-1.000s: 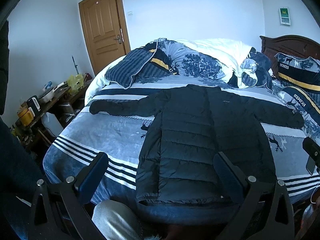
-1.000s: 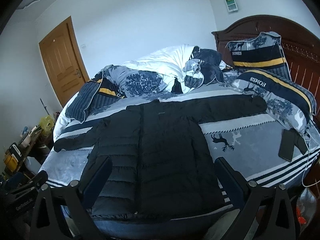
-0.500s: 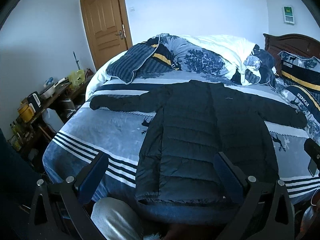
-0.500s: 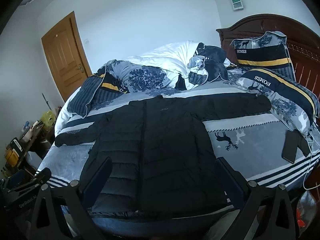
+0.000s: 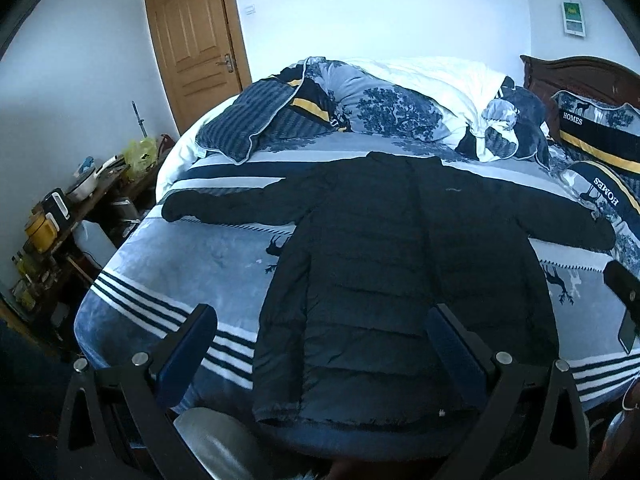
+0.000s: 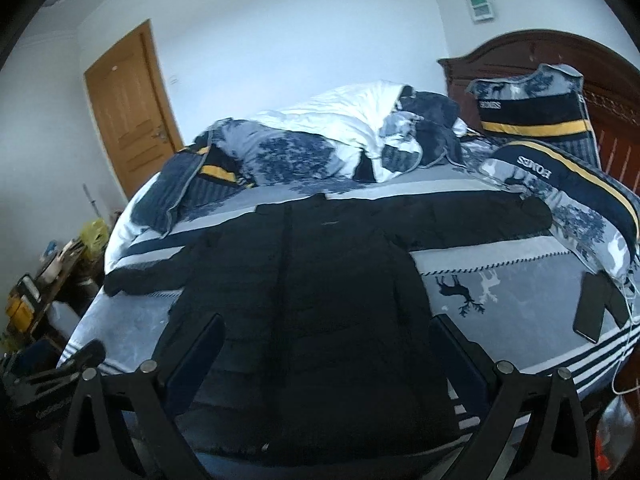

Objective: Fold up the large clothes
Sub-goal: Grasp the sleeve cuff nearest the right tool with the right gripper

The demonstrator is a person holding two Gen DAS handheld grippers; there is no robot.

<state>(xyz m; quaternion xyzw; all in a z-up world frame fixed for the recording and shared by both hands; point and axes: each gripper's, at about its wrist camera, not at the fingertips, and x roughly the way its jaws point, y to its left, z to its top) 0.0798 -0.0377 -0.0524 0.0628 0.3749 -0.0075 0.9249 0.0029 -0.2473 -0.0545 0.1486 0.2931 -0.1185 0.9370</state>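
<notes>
A large black puffer jacket (image 5: 400,272) lies flat, front up, on the bed (image 5: 192,264), sleeves spread to both sides and hem at the near edge. It also shows in the right wrist view (image 6: 320,312). My left gripper (image 5: 320,344) is open and empty, held above the hem's left part. My right gripper (image 6: 324,352) is open and empty, held above the jacket's lower half. Neither touches the jacket.
A heap of quilts and pillows (image 5: 392,104) lies behind the jacket. Pillows (image 6: 560,184) lean on the wooden headboard (image 6: 600,64) at right. A dark phone (image 6: 588,312) lies on the bed at right. A cluttered side table (image 5: 68,216) stands at left, a wooden door (image 5: 192,40) behind.
Both grippers have risen and moved slightly nearer the bed, so the jacket sits lower and larger in both views. Both stay open. The jacket has not moved.
</notes>
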